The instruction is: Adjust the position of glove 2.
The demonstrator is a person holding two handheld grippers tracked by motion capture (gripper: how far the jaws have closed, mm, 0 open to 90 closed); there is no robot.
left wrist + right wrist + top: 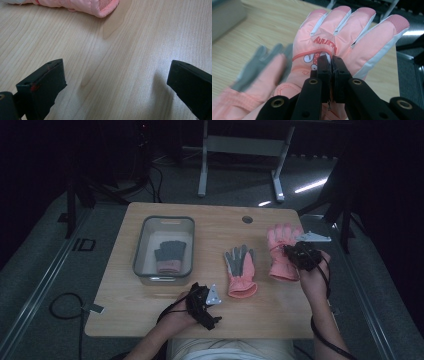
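— Progress? 
— Pinched in my right gripper (329, 61): the pink glove (342, 37). Left gripper (115, 82) gapes over bare table. Past my jaws lies the grey-palmed glove (241, 270); farthest, the bin (141, 245) (one glove (169, 256) inside already). Two left.

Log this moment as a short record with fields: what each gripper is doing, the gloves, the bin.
right gripper: shut, pinching the back of the pink glove
left gripper: open, nothing between the jaws, over bare table
second glove: lies flat mid-table, grey palm up
bin: holds one grey glove with a pink cuff
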